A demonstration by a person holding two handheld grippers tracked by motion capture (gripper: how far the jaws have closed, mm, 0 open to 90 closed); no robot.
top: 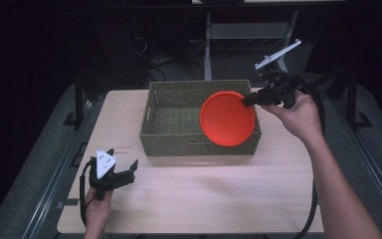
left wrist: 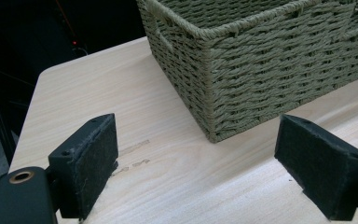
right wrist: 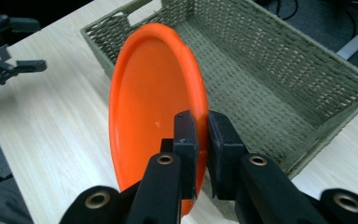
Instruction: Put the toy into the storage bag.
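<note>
The right gripper [top: 248, 98] was clamped on the rim of an orange plate [top: 228, 118], its two black jaws pinching the plate's edge between their pads. In the right gripper view the plate [right wrist: 149, 107] stood almost on edge, its hollow face turned toward the bare table side and its back toward the woven basket [right wrist: 279, 70], with the jaws closed tight on the near part of the rim. From the high view the plate hung tilted over the right end of the basket [top: 171, 117], covering part of the basket's front wall and its right front corner; whether it touched the wickerwork could not be told. The person's right hand [top: 298, 117] held the gripper from the right of the basket, the forearm coming in from the lower right corner.

The left gripper [top: 124, 172] rested low near the front left corner of the wooden table [top: 204, 194], well apart from the basket and from the plate. Its jaws stood wide apart with nothing between them. In the left gripper view the two felt-faced pads [left wrist: 91, 158] framed bare tabletop [left wrist: 168, 186], and the near corner of the olive-green basket [left wrist: 261, 60] rose just beyond them. The left hand [top: 97, 206] gripped it from below, a cable looping down beside the wrist.
</note>
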